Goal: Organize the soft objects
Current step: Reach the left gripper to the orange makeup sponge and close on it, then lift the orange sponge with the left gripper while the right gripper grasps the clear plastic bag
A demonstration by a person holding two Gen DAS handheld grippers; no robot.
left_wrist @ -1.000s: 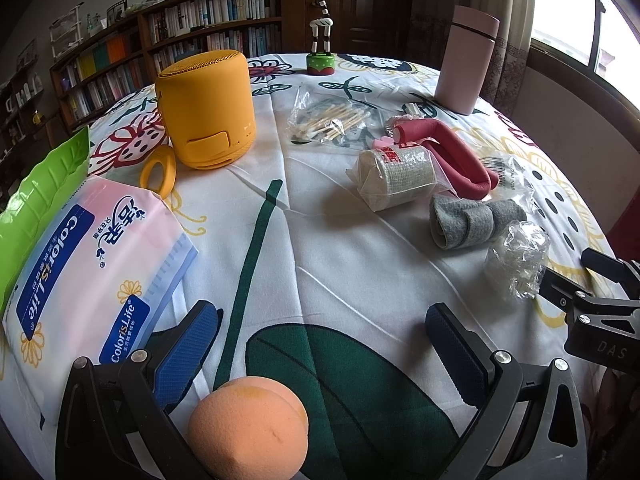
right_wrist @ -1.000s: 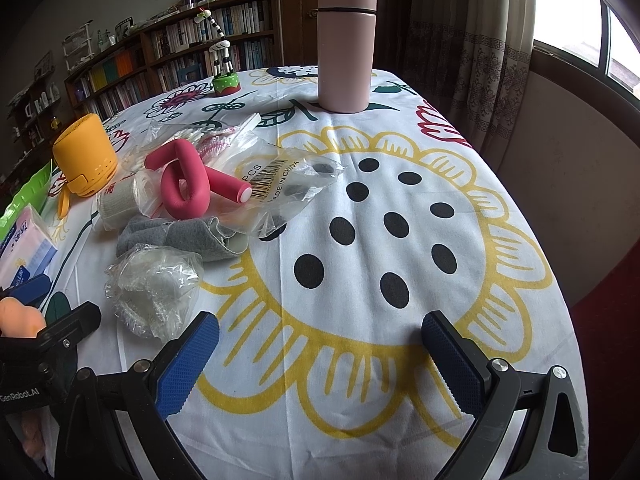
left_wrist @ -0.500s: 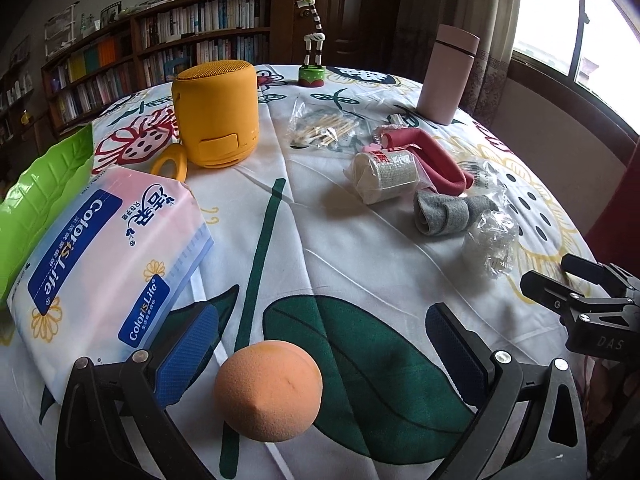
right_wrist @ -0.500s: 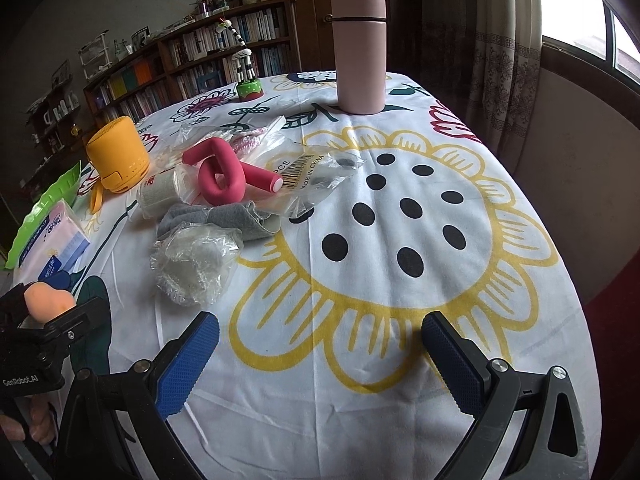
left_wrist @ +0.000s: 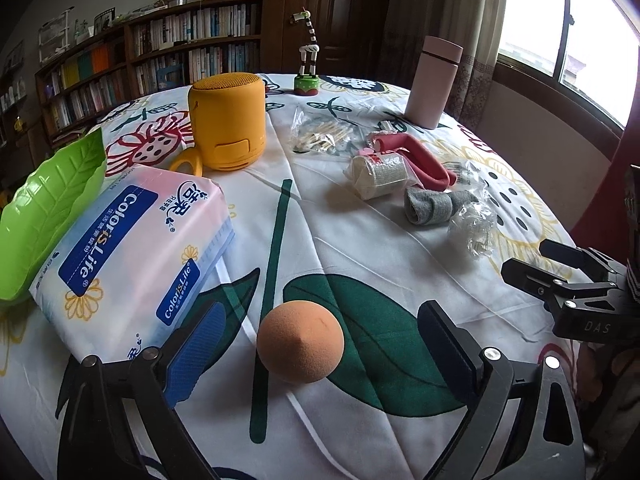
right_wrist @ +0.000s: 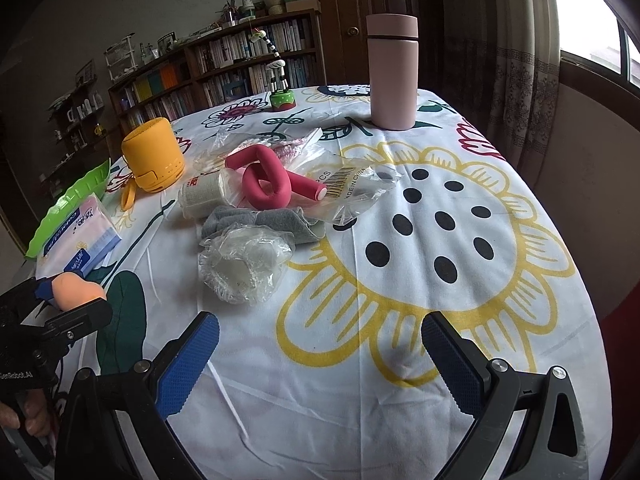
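Sponge position: the orange makeup sponge (left_wrist: 300,342) is seen resting on the green leaf print of the tablecloth (left_wrist: 360,240), near the table's front edge and just beside the tissue pack (left_wrist: 128,248).
Sponge and left fingers: the sponge lies between the two fingers of the left gripper (left_wrist: 324,344), nearer the blue-padded finger (left_wrist: 196,344) than the other; no contact with either pad is shown.
Left gripper state: the fingers are held wide apart, with nothing clamped.
Long axis: none is offered; the sponge is nearly round, with a slight point turned toward the camera, so no particular approach angle is judged necessary.
Right gripper state: the fingers of the right gripper (right_wrist: 320,348) are spread apart over bare cloth, with nothing held.
Nearer hand: the left gripper is judged far nearer the sponge; the right one stands closer to the crumpled clear plastic cap (right_wrist: 244,264) and the grey sock (right_wrist: 256,222).
Next move: a closing of the left fingers on the sponge is judged likely; a soft body may squash and slip.
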